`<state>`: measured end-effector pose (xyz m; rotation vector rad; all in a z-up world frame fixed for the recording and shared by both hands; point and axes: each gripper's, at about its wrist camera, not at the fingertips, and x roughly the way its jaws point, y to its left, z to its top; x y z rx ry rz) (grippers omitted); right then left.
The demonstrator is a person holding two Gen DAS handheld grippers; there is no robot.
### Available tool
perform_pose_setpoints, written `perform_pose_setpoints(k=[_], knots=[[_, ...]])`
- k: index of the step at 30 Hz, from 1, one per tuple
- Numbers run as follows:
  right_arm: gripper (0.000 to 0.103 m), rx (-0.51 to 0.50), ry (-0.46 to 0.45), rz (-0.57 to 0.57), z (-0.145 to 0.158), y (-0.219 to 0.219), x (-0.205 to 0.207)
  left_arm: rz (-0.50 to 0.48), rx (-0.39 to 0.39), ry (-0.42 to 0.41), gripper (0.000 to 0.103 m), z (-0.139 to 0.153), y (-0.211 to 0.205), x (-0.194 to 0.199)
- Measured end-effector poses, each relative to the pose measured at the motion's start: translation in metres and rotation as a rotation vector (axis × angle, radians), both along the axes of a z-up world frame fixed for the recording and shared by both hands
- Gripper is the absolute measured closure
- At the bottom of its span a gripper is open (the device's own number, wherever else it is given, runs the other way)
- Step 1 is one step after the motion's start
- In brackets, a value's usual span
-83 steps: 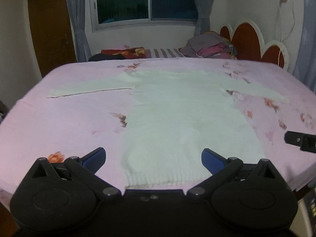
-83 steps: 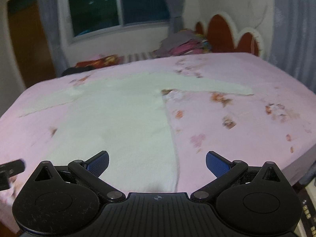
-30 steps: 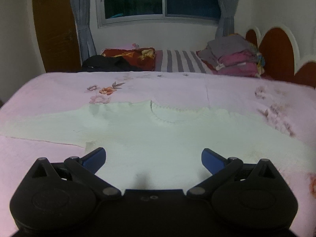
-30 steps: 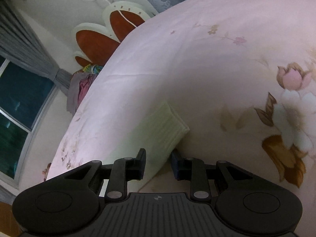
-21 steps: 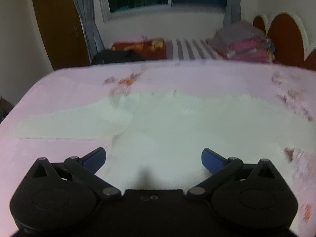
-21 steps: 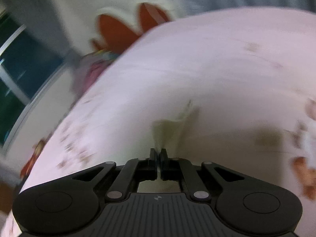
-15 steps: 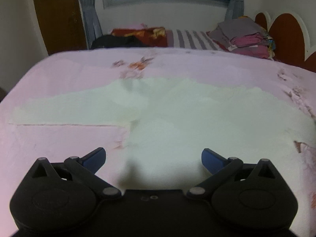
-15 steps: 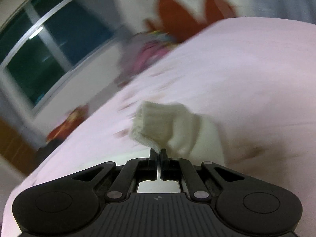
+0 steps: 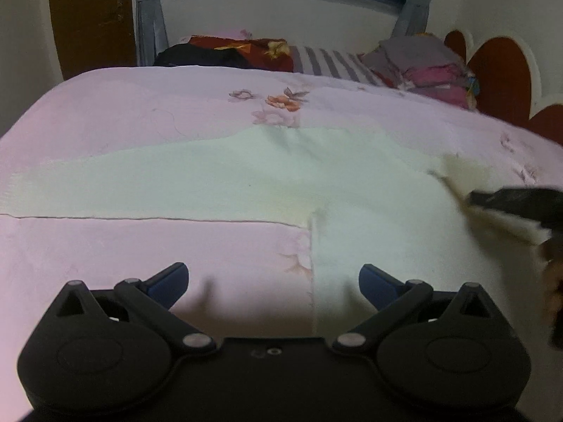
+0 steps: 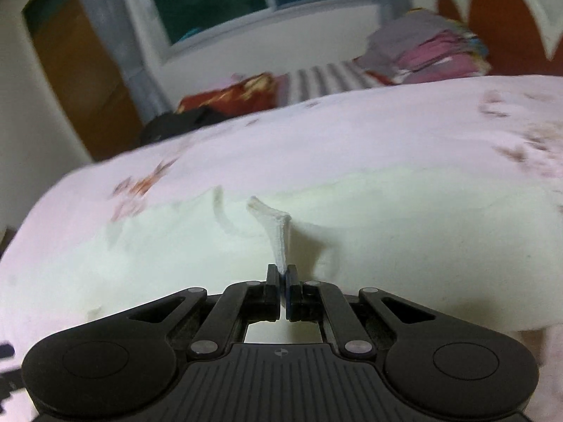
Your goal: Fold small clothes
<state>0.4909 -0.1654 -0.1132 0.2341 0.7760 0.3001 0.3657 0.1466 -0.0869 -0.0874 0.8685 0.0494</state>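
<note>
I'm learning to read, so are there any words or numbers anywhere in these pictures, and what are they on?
No words, labels or numbers can be read in either view.
The right gripper has only a small round crosshair mark on its body, no letters.
The sweater, the pink bedsheet and the stacked clothes show no print or tags.

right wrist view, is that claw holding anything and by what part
Yes. The right claw is shut on the pale sweater, pinching the cuff end of its sleeve, lifted over the body. The left claw is open and holds nothing.
</note>
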Motion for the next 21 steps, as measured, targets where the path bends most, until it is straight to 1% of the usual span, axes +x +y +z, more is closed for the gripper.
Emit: perform_pose_setpoints(k=[3,4,5,6,7,8,9,10,11,12,13,14,15,16,17,18,19,21], knots=[[0.101,0.003,0.032,0.058,-0.017,0.032,0.004,0.02,0.007,0.004,0.0,0.001,0.009,0.002],[0.101,-0.01,0.045,0.072,-0.024,0.039,0.006,0.028,0.004,0.011,0.0,0.0,0.011,0.004],[0.1,-0.046,0.029,0.07,-0.027,0.042,0.013,0.033,-0.006,0.017,0.0,0.0,0.013,0.006],[0.094,-0.098,-0.005,0.075,-0.027,0.048,0.008,0.033,-0.017,0.021,0.0,-0.001,0.013,0.009],[0.068,-0.13,-0.018,0.085,-0.026,0.052,0.005,0.028,-0.028,0.023,0.0,-0.001,0.013,0.011],[0.033,-0.137,-0.031,0.09,-0.026,0.051,0.001,0.016,-0.046,0.02,0.0,-0.001,0.01,0.014],[0.024,-0.142,-0.063,0.087,-0.022,0.052,-0.006,0.009,-0.061,0.011,0.0,0.0,0.006,0.017],[0.023,-0.156,-0.105,0.09,-0.019,0.047,-0.015,0.0,-0.071,0.004,0.0,0.0,0.001,0.021],[0.023,-0.169,-0.114,0.096,-0.017,0.046,-0.02,-0.015,-0.093,-0.005,0.001,0.001,-0.006,0.025],[0.023,-0.158,-0.111,0.097,-0.015,0.036,-0.025,-0.035,-0.128,-0.015,0.006,0.0,-0.013,0.03],[0.034,-0.128,-0.107,0.088,-0.015,0.026,-0.028,-0.053,-0.164,-0.015,0.017,-0.001,-0.022,0.036],[0.052,-0.094,-0.094,0.061,-0.015,0.011,-0.031,-0.07,-0.2,-0.007,0.022,-0.004,-0.03,0.041],[0.06,-0.08,-0.068,0.026,-0.013,0.002,-0.028,-0.089,-0.238,0.005,0.03,-0.007,-0.04,0.049],[0.07,-0.055,-0.028,-0.017,-0.016,-0.018,-0.028,-0.101,-0.262,0.012,0.034,-0.012,-0.049,0.057],[0.073,-0.019,-0.006,-0.051,-0.017,-0.034,-0.031,-0.11,-0.281,0.022,0.035,-0.016,-0.06,0.064],[0.073,0.006,0.009,-0.085,-0.019,-0.052,-0.032,-0.119,-0.301,0.026,0.041,-0.021,-0.069,0.071],[0.073,0.007,0.024,-0.107,-0.021,-0.066,-0.033,-0.124,-0.33,0.028,0.049,-0.026,-0.078,0.078],[0.073,0.006,0.035,-0.13,-0.02,-0.091,-0.039,-0.126,-0.381,0.057,0.054,-0.035,-0.093,0.093]])
